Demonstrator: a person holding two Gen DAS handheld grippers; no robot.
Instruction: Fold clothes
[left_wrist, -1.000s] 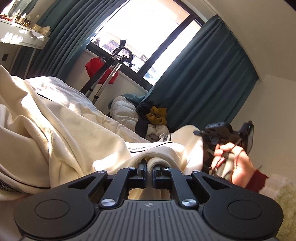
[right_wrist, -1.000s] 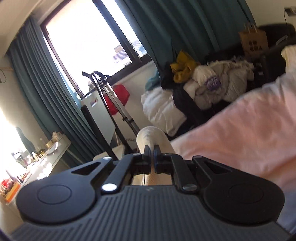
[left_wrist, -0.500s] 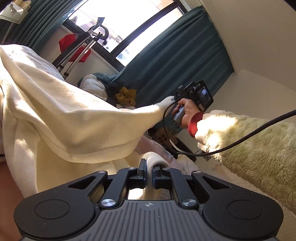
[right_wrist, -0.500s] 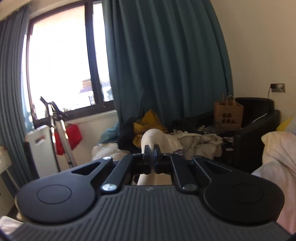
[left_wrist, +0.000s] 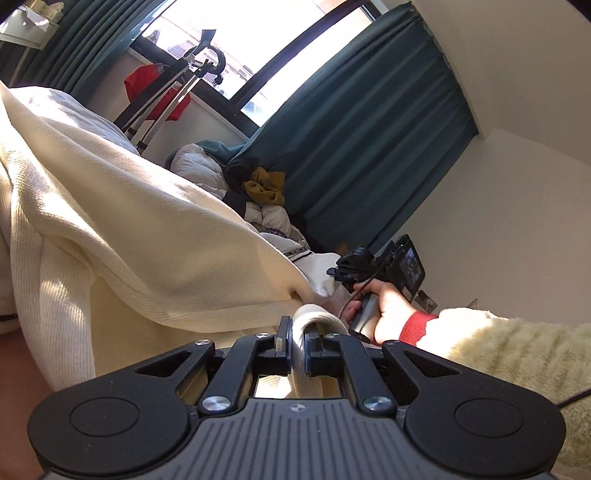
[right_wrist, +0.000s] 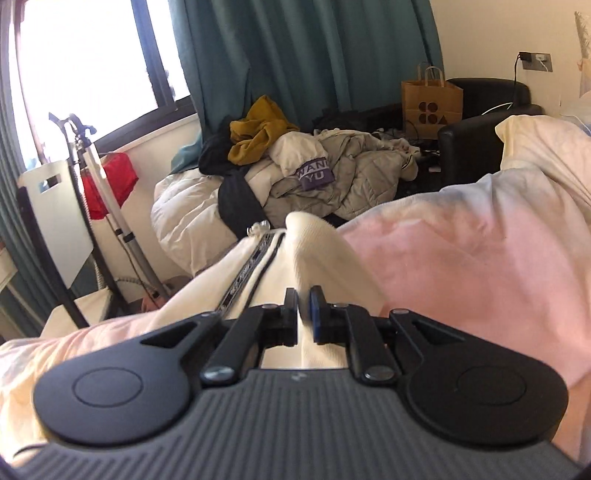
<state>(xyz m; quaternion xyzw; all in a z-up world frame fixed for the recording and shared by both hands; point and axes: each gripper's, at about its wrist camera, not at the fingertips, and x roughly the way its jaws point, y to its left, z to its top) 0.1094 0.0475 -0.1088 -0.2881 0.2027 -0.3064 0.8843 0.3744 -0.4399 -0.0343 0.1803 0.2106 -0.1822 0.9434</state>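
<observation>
L gripper (left_wrist: 298, 341) is clamped tight on a fold of the cream garment (left_wrist: 122, 236), cloth looping up betw its fingers. The garment drapes across the left of the L wrist view, ribbed hem hanging low, and stretches over to the R gripper (left_wrist: 341, 275), seen there in a hand (left_wrist: 384, 306) w/ a red cuff and fluffy sleeve (left_wrist: 517, 350).

In the R wrist view, the R gripper (right_wrist: 303, 312) has its jaws just opening, only a narrow gap; the garment's cream fabric (right_wrist: 321, 258) sits betw the pads, but can't tell if they press on it. A patterned dark trim band (right_wrist: 243, 273) runs along the garment, which lies on a pink bed cover (right_wrist: 461, 266).

Behind: teal curtain (right_wrist: 306, 51), clothes pile (right_wrist: 314, 170), brown paper bag (right_wrist: 430, 105), window (left_wrist: 240, 44).
</observation>
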